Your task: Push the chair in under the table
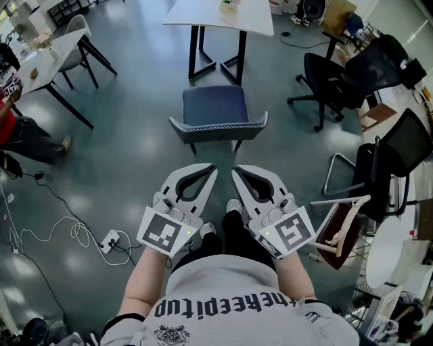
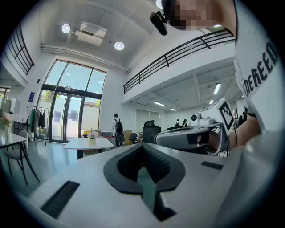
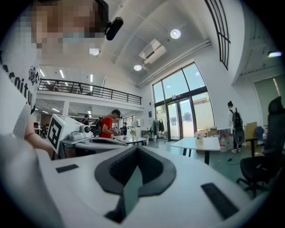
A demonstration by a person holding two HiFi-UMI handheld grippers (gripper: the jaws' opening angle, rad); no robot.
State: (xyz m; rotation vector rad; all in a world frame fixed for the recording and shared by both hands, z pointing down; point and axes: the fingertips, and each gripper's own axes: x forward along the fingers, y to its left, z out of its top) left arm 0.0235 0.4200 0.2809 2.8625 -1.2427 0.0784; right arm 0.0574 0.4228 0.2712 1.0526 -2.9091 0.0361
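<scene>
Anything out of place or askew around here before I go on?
The blue chair stands short of the white table, not tucked under. At right, a wooden-legged chair looks tipped over.

A glossy grey-green floor (image 1: 128,155) fills the head view, catching pale patches of reflected light. At the upper left stands a white table (image 1: 47,57) on black legs. Black office chairs (image 1: 331,78) crowd the upper right. A white cable (image 1: 61,233) loops to a power strip (image 1: 110,240) at the lower left. In the left gripper view, tall glass doors (image 2: 71,111) admit daylight at the left, round ceiling lights (image 2: 66,28) glow above, and a dark balcony railing (image 2: 178,51) crosses the upper right.
</scene>
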